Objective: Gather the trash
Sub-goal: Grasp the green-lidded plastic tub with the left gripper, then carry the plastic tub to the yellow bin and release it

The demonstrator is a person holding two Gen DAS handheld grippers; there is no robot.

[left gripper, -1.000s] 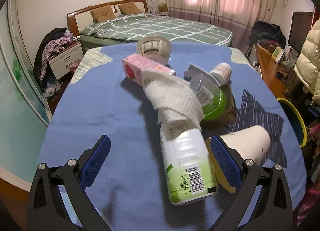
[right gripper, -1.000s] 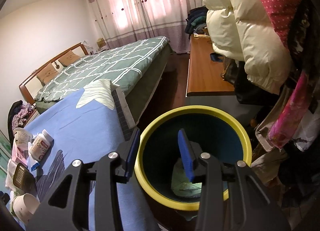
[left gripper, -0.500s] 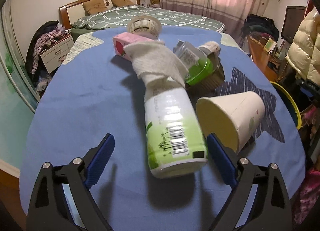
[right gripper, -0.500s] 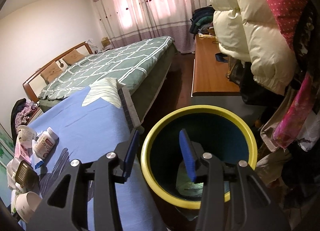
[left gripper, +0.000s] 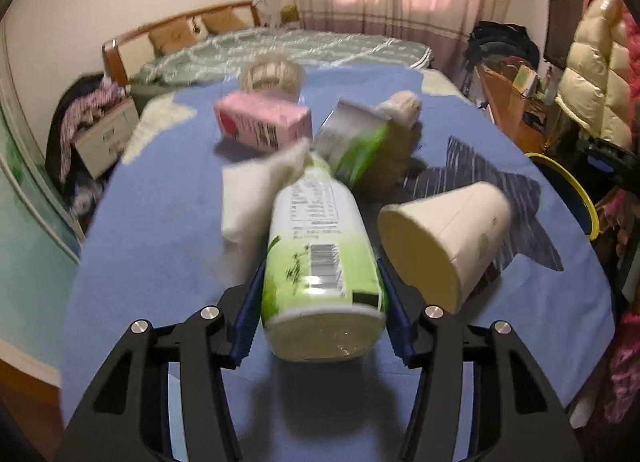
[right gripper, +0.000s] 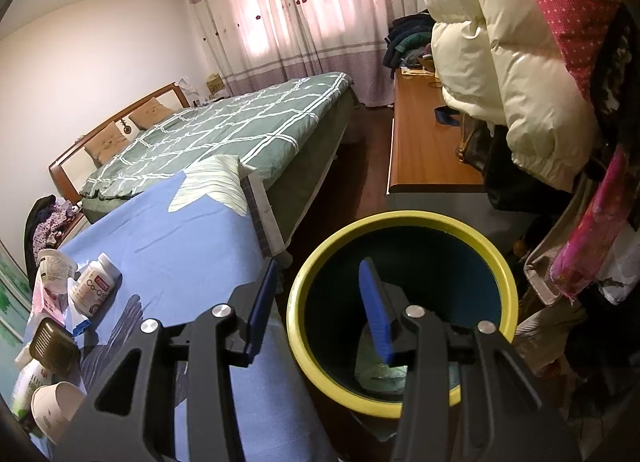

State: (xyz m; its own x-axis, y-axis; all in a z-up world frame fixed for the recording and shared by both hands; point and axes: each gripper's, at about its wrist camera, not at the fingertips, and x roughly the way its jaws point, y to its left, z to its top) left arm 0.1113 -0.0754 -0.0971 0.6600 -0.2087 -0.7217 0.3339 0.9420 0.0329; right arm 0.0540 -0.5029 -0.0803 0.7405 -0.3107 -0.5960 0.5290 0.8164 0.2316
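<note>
My left fingers (left gripper: pixel 250 314) have just been closing, and now their blue pads squeeze the sides of the green and white bottle (left gripper: pixel 322 262). The bottle lies on the blue cloth (left gripper: pixel 160 229). A white paper towel (left gripper: pixel 256 201) hangs at its top end. A paper cup (left gripper: pixel 444 240) lies on its side, right beside my right-hand pad. Behind are a pink carton (left gripper: pixel 262 121), a green tub (left gripper: pixel 354 149) and a yogurt cup (left gripper: pixel 270 75). My right gripper (right gripper: pixel 318 310) has its fingers apart with nothing between them. It hangs at the yellow rim of the bin (right gripper: pixel 400 217), beside the table.
</note>
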